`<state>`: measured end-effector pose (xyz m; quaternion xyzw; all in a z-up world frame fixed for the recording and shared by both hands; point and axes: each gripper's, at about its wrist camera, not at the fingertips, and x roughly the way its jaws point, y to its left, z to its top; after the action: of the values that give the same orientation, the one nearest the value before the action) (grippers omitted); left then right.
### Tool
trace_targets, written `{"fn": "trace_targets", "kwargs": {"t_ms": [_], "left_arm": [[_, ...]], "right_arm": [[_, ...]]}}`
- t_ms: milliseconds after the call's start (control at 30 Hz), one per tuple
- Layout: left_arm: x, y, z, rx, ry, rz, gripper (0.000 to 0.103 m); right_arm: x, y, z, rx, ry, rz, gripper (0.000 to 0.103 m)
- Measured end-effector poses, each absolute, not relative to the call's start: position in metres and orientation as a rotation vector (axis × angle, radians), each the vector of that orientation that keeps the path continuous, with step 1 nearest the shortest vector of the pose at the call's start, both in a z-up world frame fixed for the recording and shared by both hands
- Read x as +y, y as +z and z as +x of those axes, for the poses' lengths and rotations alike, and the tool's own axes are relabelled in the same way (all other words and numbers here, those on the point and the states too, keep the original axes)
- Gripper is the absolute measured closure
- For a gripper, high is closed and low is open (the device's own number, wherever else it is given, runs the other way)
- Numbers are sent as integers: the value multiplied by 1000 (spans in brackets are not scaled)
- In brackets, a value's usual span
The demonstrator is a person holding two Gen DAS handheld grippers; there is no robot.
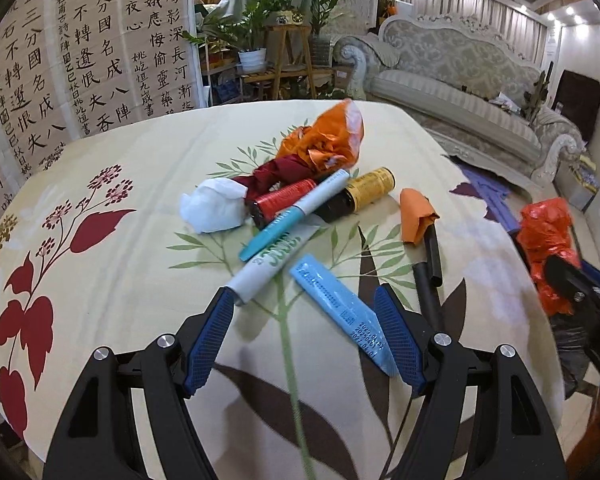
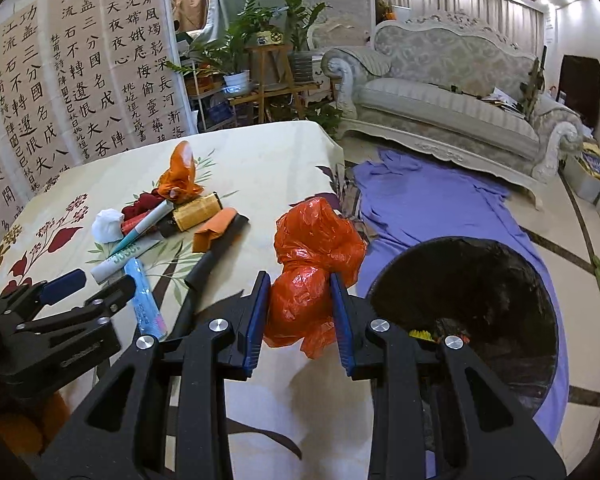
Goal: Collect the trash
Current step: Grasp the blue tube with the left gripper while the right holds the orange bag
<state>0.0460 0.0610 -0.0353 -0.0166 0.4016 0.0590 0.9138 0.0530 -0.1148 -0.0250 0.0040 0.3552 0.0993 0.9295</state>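
Observation:
My right gripper is shut on a crumpled red plastic bag, held over the table's right edge beside a black bin on the floor. The bag also shows in the left wrist view. My left gripper is open and empty above the table, with a light blue wrapper between its fingers and a white-and-green tube by the left fingertip. Beyond lie a teal pen, white tissue, red spool, yellow spool, orange wrapper and black tube with orange paper.
The table wears a cream floral cloth. A purple cloth lies on the floor under the bin. A grey sofa stands at the back right, plants on wooden stands behind the table, calligraphy sheets on the left wall.

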Motion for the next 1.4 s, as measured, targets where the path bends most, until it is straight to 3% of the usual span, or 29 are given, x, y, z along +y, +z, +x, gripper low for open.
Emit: {"fn": "trace_targets", "kwargs": {"t_ms": [167,500,1100,1400], "left_arm": [[56,-42,50,866,141,9,32],[69,-49,30,900,117,-23,42],[55,-49,48,918,107,-55,32],[60,-49,30,884,73,-20,51]], "right_arm": [[-120,-27,53,732,211,28,73],[-119,-29,51,737,220,43,73],[-119,-30,51,745,223,46,73],[-114,-36,49,756,242,46,73]]}}
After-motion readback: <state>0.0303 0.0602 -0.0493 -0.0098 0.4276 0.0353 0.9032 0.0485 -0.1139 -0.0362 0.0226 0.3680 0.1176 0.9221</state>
